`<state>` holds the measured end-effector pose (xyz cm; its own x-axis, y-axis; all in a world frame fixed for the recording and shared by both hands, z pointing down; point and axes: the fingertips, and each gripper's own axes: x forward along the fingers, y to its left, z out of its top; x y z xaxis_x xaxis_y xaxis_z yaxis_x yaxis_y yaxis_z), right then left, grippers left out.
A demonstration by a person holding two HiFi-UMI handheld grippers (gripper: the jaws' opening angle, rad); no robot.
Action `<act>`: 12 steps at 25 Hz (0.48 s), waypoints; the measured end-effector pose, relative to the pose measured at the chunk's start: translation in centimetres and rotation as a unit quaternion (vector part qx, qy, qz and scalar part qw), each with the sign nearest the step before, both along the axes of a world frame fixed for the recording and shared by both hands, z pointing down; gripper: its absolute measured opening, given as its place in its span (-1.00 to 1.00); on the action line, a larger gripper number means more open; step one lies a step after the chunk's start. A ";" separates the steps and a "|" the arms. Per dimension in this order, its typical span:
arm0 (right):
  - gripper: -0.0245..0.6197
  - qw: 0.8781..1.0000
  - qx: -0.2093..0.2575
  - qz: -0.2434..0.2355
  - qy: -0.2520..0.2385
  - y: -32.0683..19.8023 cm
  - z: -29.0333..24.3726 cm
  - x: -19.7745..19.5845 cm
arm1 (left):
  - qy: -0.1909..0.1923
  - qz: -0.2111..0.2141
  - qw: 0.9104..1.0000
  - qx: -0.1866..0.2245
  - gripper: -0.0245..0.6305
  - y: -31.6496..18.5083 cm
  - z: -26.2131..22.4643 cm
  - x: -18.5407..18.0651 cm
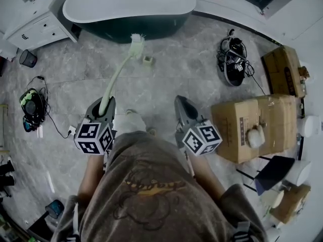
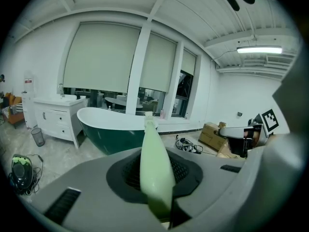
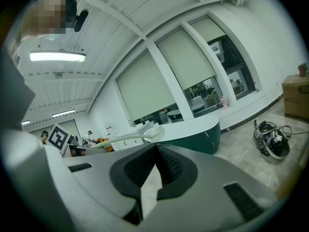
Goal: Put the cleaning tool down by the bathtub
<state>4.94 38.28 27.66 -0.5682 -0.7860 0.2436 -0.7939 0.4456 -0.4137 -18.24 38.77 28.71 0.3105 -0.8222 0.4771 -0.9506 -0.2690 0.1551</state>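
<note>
While the left gripper clamps the cleaning brush by its handle and the right gripper is closed, empty, the brush hangs off the floor — head near the bathtub. Approach judged near complete; 2 steps remain: lowering, release.

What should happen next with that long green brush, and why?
Probably lower the left claw toward the floor by the bathtub. It grips the brush by its handle, and the bristle end hangs in the air near the tub, close to a small holder, so nothing is set down yet.
</note>
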 end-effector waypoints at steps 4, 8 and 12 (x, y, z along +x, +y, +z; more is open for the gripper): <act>-0.93 1.000 -0.004 0.007 -0.002 -1.2 0.7 0.7 | -0.006 0.008 1.000 0.002 -0.72 -1.5 0.5 0.9; -0.93 1.000 0.000 0.014 -0.016 -2.9 0.9 1.4 | 0.004 0.014 1.000 -0.003 -0.72 -3.9 1.4 1.7; -0.93 1.000 -0.005 0.020 -0.019 -5.3 1.6 2.4 | 0.009 0.019 1.000 -0.004 -0.72 -7.0 1.7 2.7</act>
